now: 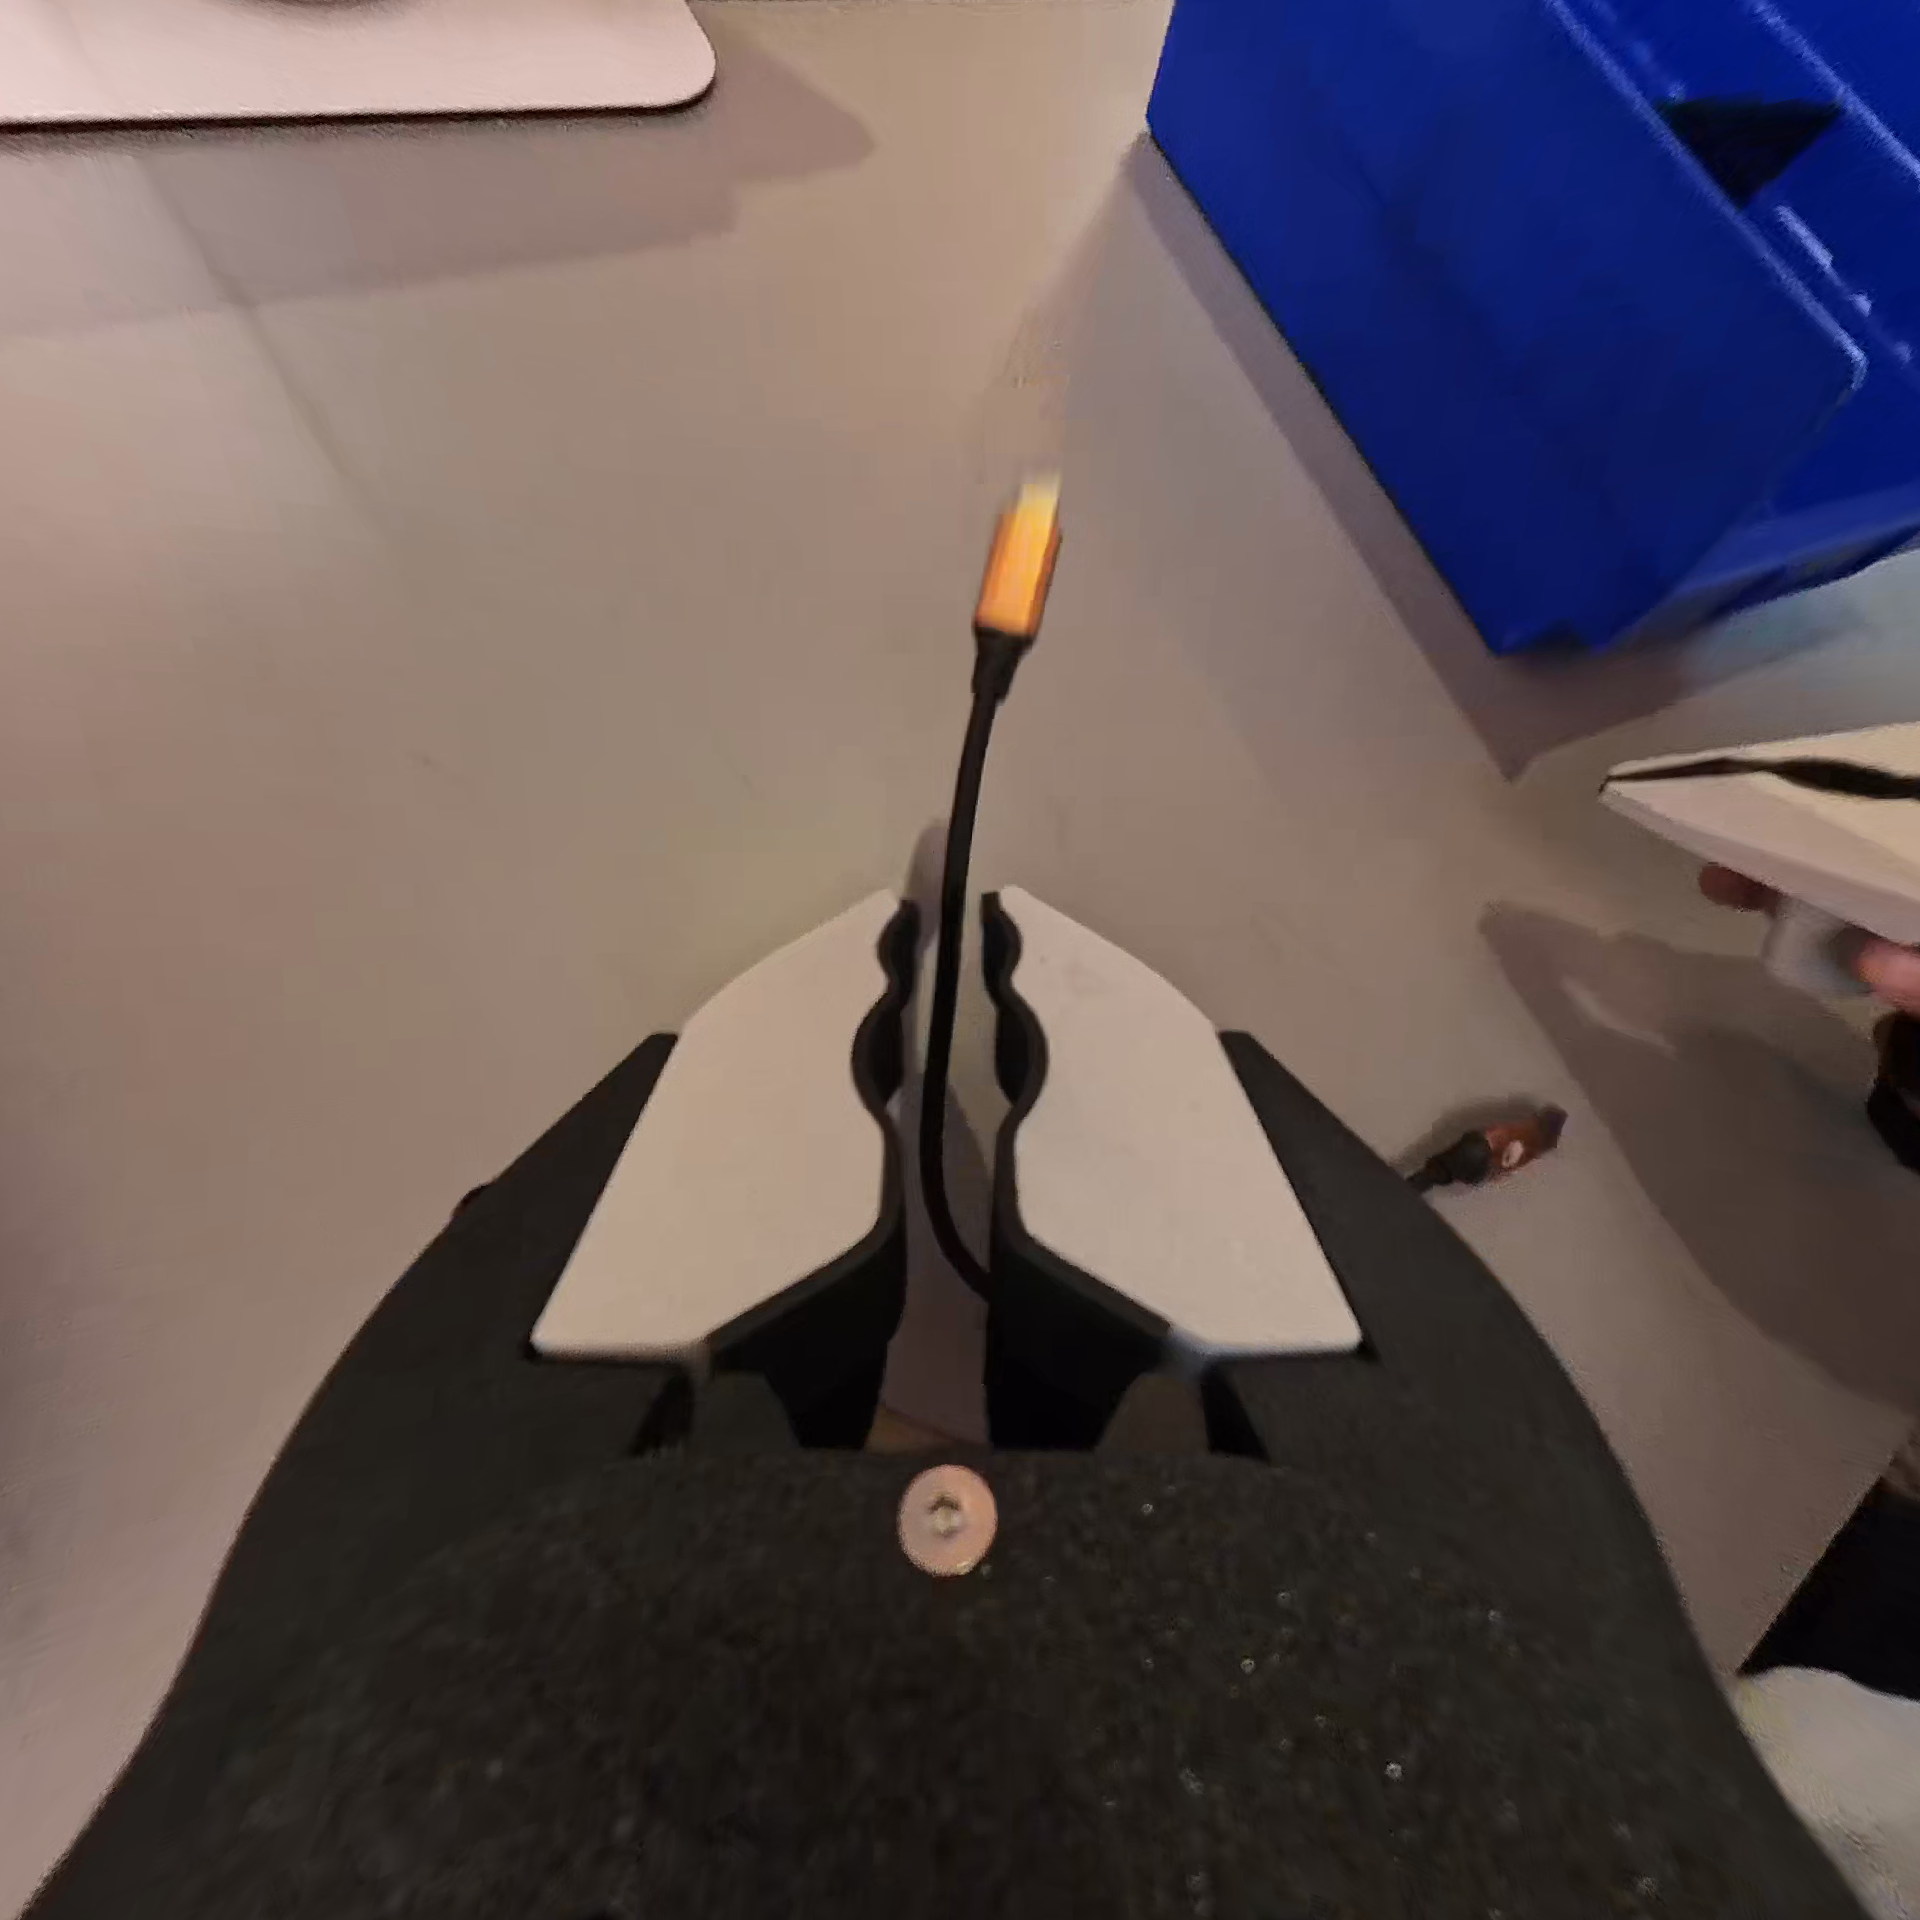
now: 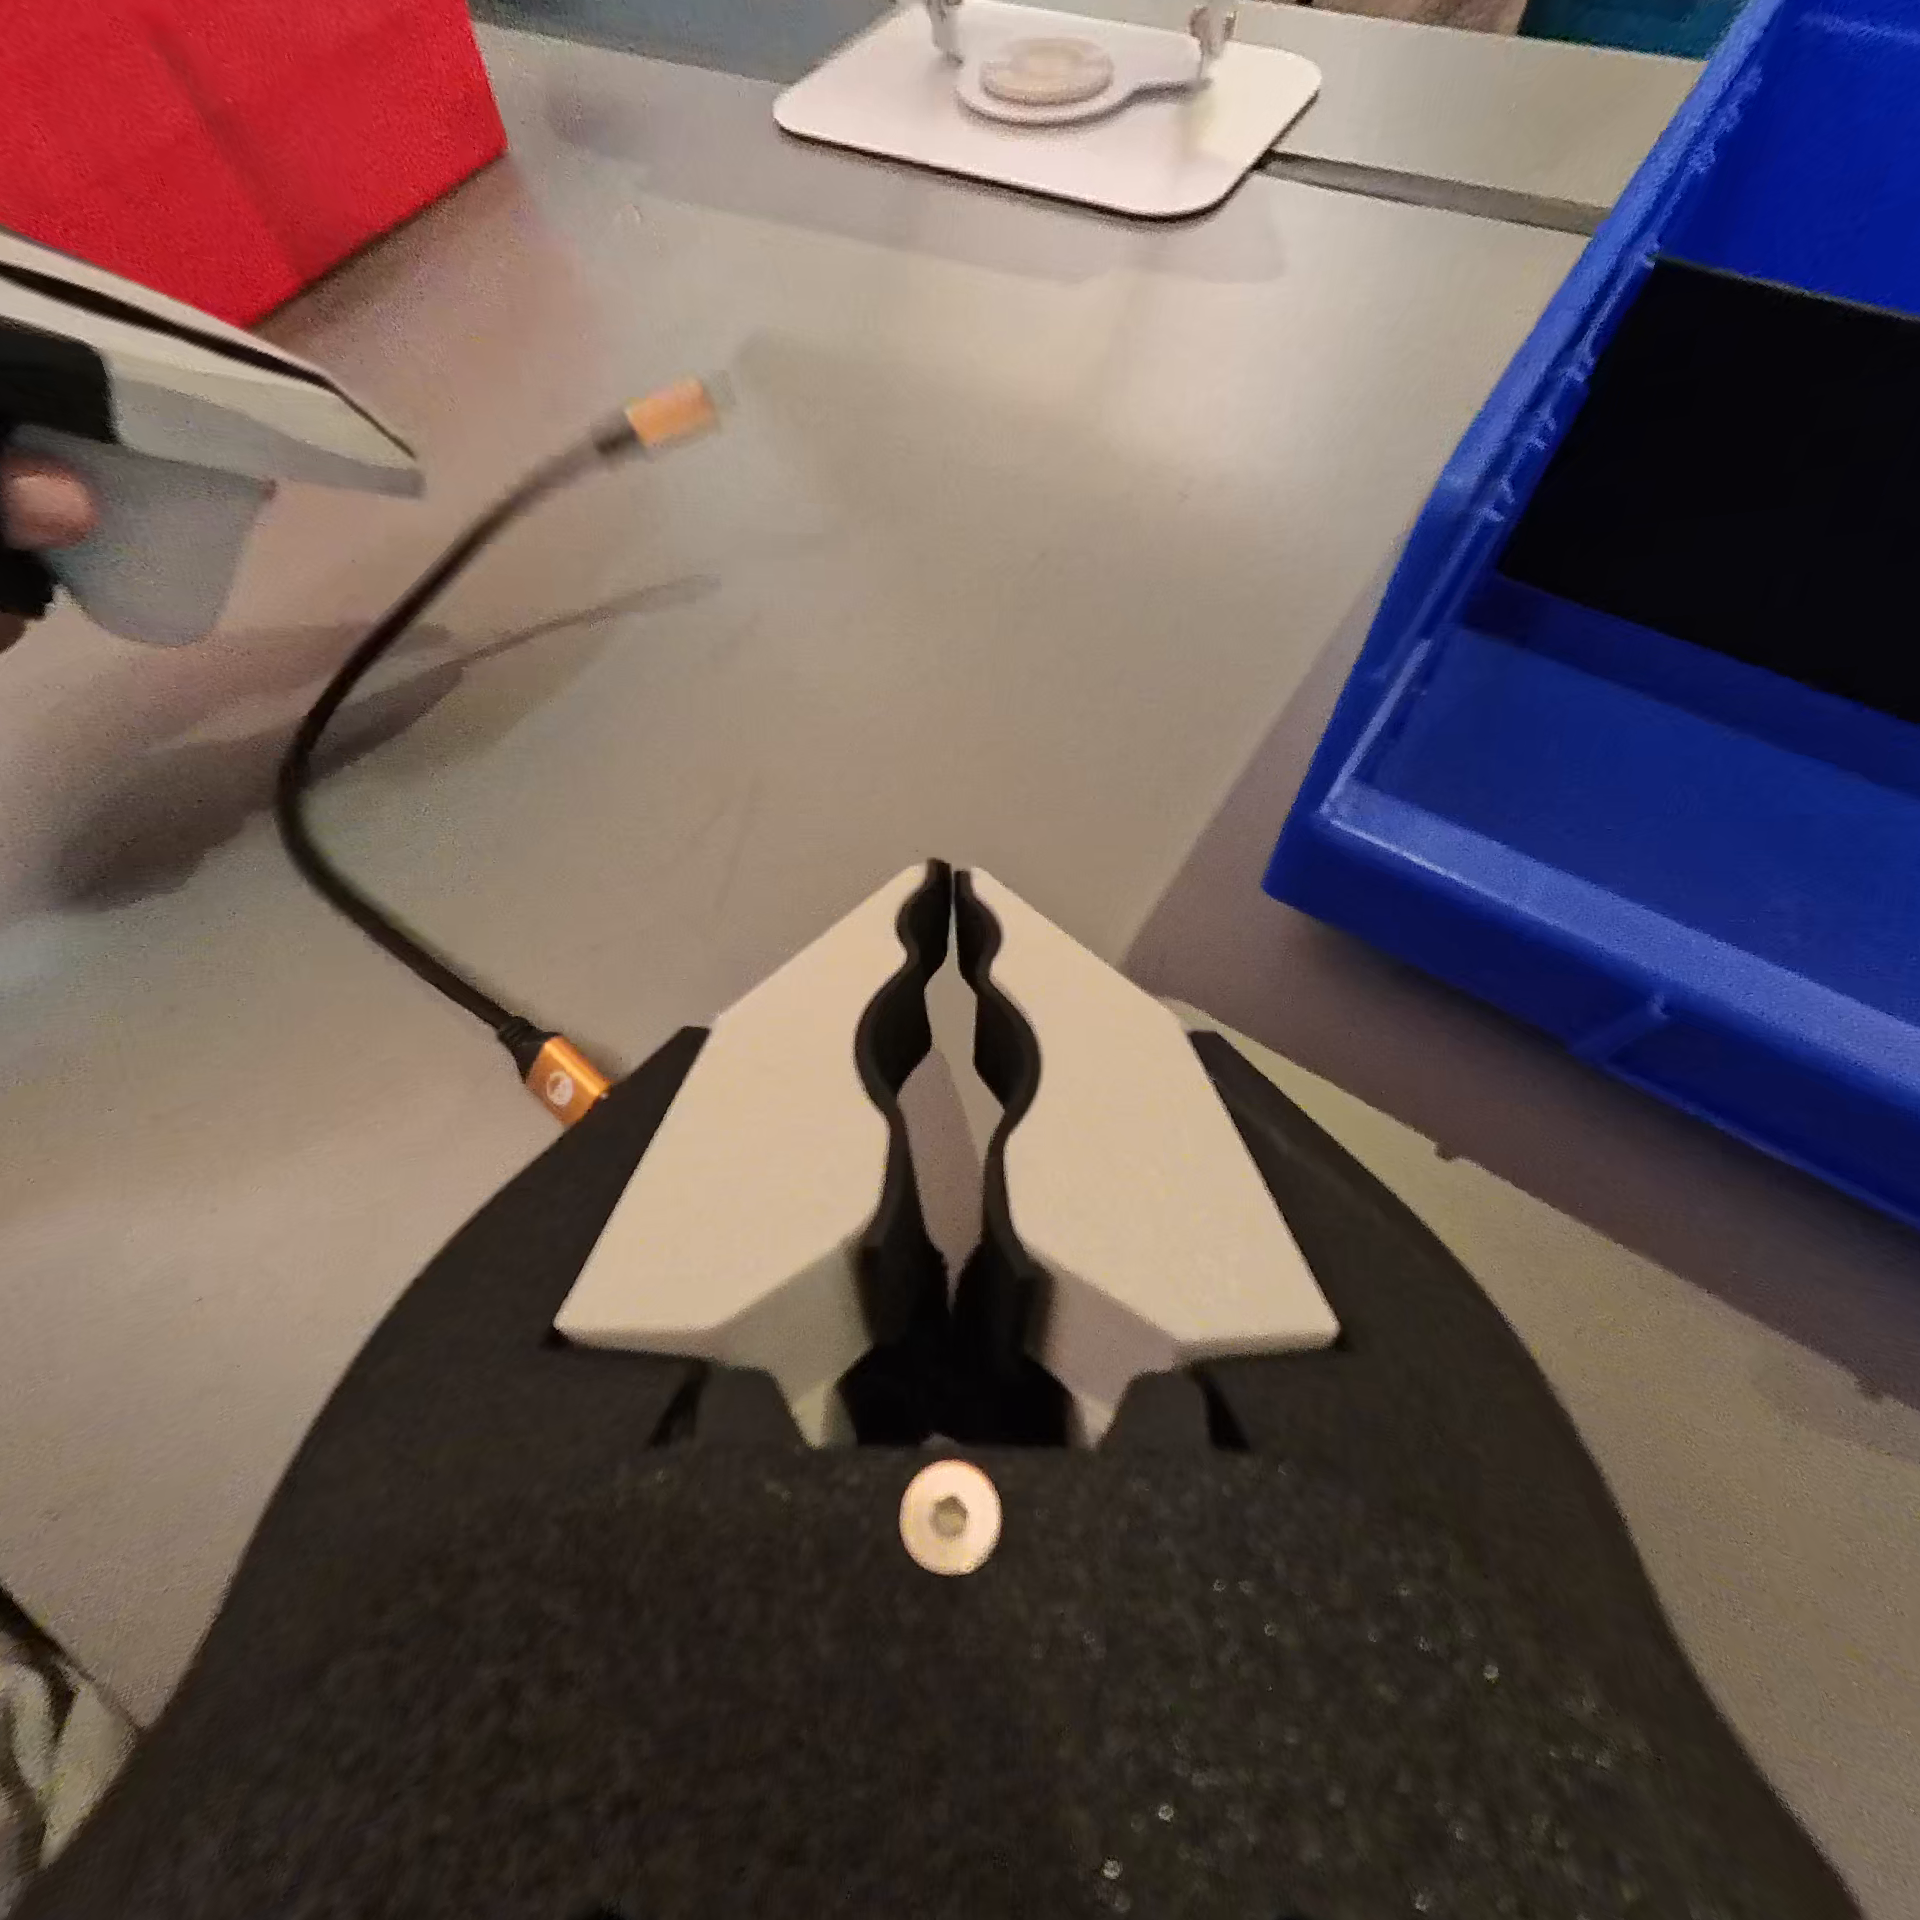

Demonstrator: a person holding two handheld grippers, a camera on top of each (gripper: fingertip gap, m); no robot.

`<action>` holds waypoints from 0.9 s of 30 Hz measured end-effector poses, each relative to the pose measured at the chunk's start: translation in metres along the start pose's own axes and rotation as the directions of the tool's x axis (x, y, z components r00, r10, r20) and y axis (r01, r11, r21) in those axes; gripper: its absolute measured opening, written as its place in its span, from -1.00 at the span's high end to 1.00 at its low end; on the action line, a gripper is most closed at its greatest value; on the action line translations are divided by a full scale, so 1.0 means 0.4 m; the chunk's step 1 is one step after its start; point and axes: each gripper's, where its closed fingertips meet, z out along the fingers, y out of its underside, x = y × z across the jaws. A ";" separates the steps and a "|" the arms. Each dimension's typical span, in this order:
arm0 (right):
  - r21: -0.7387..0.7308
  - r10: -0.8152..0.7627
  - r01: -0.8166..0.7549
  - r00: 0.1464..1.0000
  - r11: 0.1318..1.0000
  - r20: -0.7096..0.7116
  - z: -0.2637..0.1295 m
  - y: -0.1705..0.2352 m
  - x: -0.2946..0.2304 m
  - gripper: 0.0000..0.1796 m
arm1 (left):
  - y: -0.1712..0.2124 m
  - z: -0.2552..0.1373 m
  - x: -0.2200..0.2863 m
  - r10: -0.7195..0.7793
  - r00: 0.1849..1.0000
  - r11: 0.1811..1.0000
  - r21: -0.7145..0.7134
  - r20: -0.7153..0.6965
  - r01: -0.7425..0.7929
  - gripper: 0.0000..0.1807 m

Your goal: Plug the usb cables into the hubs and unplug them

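Clearly, the left tongs point(image 1: 951, 909), grey wedge fingers lined with wavy black rubber, stand a narrow gap apart with the black braided USB cable point(image 1: 951, 987) running between them, though whether they pinch it I cannot tell; its blurred orange metal plug point(image 1: 1020, 569) juts out ahead of the tips above the smooth grey table point(image 1: 416, 675). The right tongs point(image 2: 951, 878) are closed tip to tip on nothing, the cable's other orange plug point(image 2: 564, 1081) lying just to their left and a glossy blue plastic bin point(image 2: 1621, 831) to their right.
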 end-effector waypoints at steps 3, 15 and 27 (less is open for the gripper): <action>-0.019 -0.005 0.005 1.000 1.000 -0.019 0.004 0.009 0.007 1.00 | 0.003 -0.022 -0.001 0.025 0.999 1.000 0.011 -0.033 -0.024 0.76; -0.036 -0.009 0.008 1.000 0.999 -0.030 0.006 0.019 0.012 1.00 | 0.018 -0.227 -0.139 0.174 0.985 0.982 0.068 0.012 -0.174 0.74; -0.028 -0.035 0.035 0.999 0.999 -0.023 0.000 0.016 -0.001 0.99 | 0.002 -0.420 -0.475 0.308 0.899 0.942 -0.229 0.313 -0.243 0.71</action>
